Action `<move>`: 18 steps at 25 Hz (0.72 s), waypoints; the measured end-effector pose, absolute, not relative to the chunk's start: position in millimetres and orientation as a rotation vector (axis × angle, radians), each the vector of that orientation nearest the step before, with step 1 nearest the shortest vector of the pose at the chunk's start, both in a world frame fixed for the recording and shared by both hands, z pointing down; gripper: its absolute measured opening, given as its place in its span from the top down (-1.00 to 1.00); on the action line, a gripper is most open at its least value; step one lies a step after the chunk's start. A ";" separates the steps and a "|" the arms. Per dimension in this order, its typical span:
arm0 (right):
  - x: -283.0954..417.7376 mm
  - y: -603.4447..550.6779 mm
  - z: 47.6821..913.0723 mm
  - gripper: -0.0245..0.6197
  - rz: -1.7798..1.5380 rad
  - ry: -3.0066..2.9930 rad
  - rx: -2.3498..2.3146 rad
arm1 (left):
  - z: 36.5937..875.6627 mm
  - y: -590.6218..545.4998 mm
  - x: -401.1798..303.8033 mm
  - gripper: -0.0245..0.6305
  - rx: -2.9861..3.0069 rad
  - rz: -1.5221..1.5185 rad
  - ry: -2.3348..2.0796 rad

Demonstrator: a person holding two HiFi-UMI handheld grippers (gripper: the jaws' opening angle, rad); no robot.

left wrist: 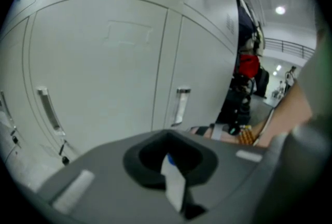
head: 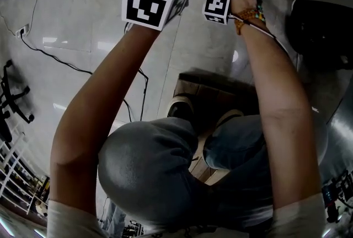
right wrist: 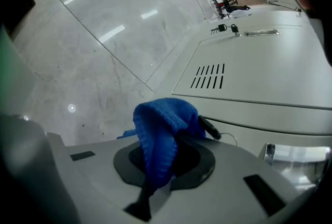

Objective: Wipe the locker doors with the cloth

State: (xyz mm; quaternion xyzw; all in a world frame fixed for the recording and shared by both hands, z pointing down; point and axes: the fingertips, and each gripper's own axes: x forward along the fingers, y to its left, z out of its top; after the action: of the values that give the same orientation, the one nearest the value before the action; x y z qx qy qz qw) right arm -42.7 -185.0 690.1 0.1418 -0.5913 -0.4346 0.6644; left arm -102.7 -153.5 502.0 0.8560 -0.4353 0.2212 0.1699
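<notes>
The right gripper (right wrist: 155,184) has its 2 jaws clenched on the blue cloth (right wrist: 165,122). The cloth bunches over the tips, so a soft fold, not hard plastic, leads toward the metal. Just beyond the fold lies the vented door (right wrist: 259,80), near the cloth, though contact cannot be told.

The left gripper (left wrist: 173,179) has its jaws pressed together on nothing. It faces the pale locker doors (left wrist: 98,72) and a handle (left wrist: 180,103), probably held aside to leave the wiping path free.

In the head view both arms reach far forward, with the grippers side by side.
</notes>
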 end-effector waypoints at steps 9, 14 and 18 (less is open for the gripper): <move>3.0 -179.5 658.9 0.78 -0.979 -1.259 0.302 | 477.1 -156.5 -91.5 0.92 2.483 0.664 -1.216; 11.5 -177.4 585.9 0.78 -1.010 -1.280 0.361 | 404.7 -177.5 -59.7 0.92 2.594 0.606 -1.207; 1.5 -171.7 509.0 0.78 -1.045 -1.388 0.469 | 343.3 -179.7 -32.8 0.92 2.654 0.531 -1.213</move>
State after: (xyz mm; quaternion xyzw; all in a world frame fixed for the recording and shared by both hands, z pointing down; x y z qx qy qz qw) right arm 1.5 -171.7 509.0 0.2040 -0.6041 -0.4548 0.6218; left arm -32.8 -179.7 343.3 0.8914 -0.4074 0.1783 0.0877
